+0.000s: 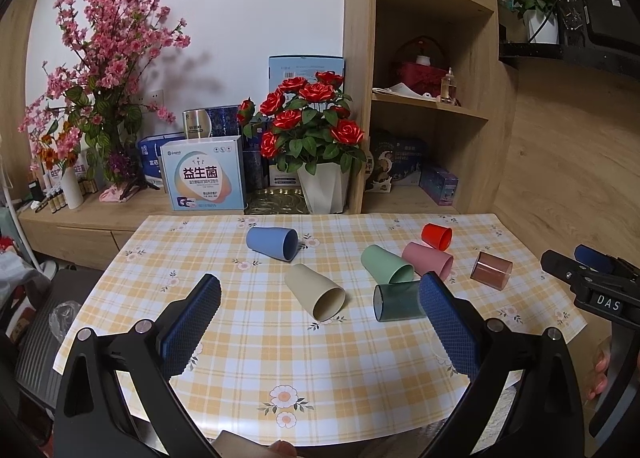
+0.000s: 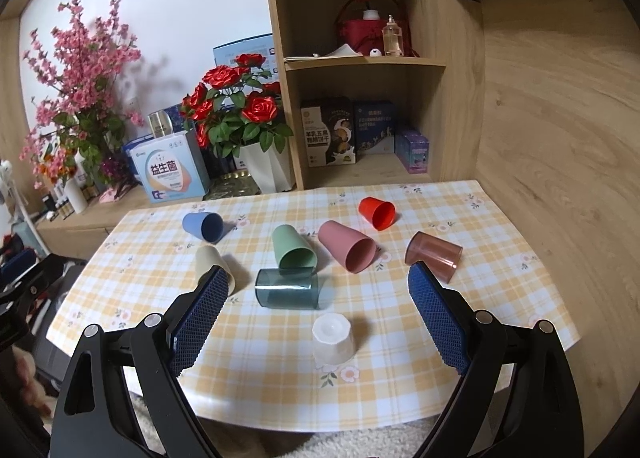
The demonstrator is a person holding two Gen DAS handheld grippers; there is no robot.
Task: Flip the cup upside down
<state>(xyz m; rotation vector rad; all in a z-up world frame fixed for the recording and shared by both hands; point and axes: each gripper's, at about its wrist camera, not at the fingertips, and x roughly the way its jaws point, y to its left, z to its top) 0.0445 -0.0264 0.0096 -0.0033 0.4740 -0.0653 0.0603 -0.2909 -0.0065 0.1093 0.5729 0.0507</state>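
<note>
Several cups lie on their sides on the checked tablecloth (image 2: pixel 400 390): blue (image 2: pixel 203 225), beige (image 2: pixel 213 262), green (image 2: pixel 294 248), pink (image 2: pixel 347 246), red (image 2: pixel 377 211), clear brown (image 2: pixel 434 255) and clear dark teal (image 2: pixel 288 288). A white cup (image 2: pixel 333 340) stands upside down near the front edge. My right gripper (image 2: pixel 316 314) is open and empty, above the white cup. My left gripper (image 1: pixel 320 320) is open and empty, above the table's front, with the beige cup (image 1: pixel 316 290) and teal cup (image 1: pixel 398 302) between its fingers in view.
A wooden shelf unit (image 2: pixel 360 69) and a wood wall (image 2: pixel 560 137) stand behind and right of the table. A pot of red roses (image 1: pixel 316 137), boxes (image 1: pixel 206 177) and pink blossoms (image 1: pixel 108 57) sit on the low cabinet behind. The right gripper shows in the left wrist view (image 1: pixel 592 278).
</note>
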